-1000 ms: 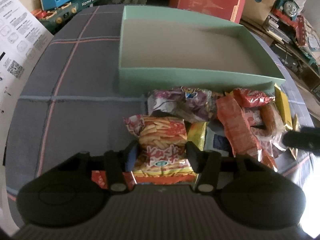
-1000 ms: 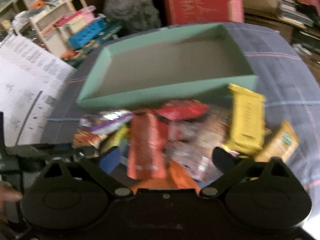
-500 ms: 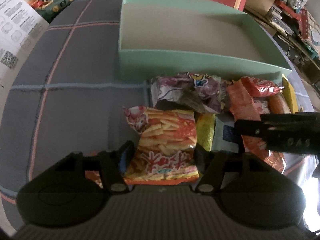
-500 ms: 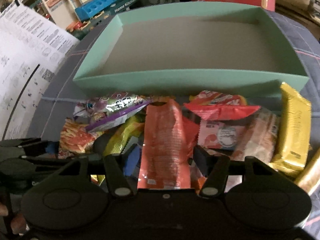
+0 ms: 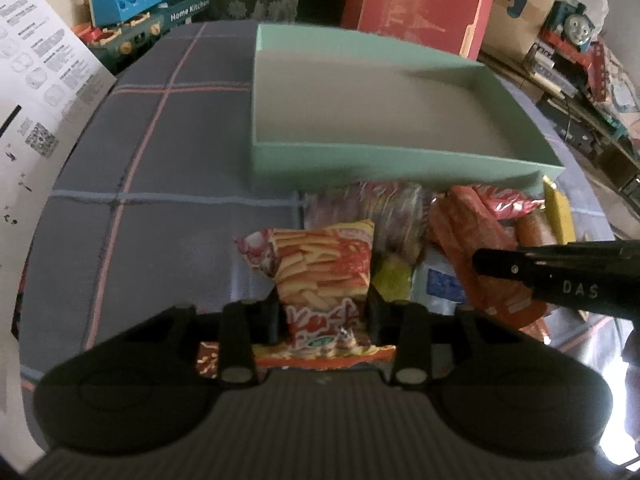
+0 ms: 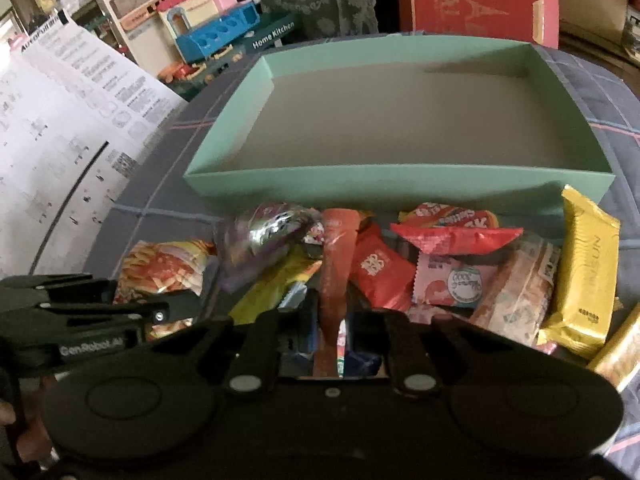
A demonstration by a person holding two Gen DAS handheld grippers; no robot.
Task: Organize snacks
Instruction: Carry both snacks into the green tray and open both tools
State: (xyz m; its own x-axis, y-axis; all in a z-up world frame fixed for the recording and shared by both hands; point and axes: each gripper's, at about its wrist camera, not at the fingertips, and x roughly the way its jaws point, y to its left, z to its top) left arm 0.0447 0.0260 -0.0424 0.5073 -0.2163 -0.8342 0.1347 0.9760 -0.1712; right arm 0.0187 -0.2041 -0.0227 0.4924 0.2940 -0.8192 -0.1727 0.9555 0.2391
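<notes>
An empty mint-green box [image 5: 400, 164] [image 6: 400, 184] lies on the plaid cloth, and a pile of snack packets lies against its near wall. My left gripper [image 5: 324, 304] is closing its jaws on an orange bag printed with fries [image 5: 320, 256], which is pinched narrow between the pads. My right gripper [image 6: 334, 316] is shut on a long orange packet [image 6: 336, 256] in the middle of the pile. Each gripper shows in the other's view: the right gripper [image 5: 480, 264] beside the fries bag, the left gripper [image 6: 188, 304] at the pile's left end.
The pile also holds a yellow bar [image 6: 584, 276], a red packet [image 6: 452, 236] and a purple foil packet [image 6: 272, 236]. A white printed sheet [image 6: 60, 140] hangs at the left. Toy sets [image 6: 216, 36] and a red carton [image 6: 472, 0] stand behind the box.
The left jaws have narrowed onto the fries bag, squeezing its waist. The right gripper came down over the pile and closed from wide onto the long orange packet, which now stands folded between the fingers.
</notes>
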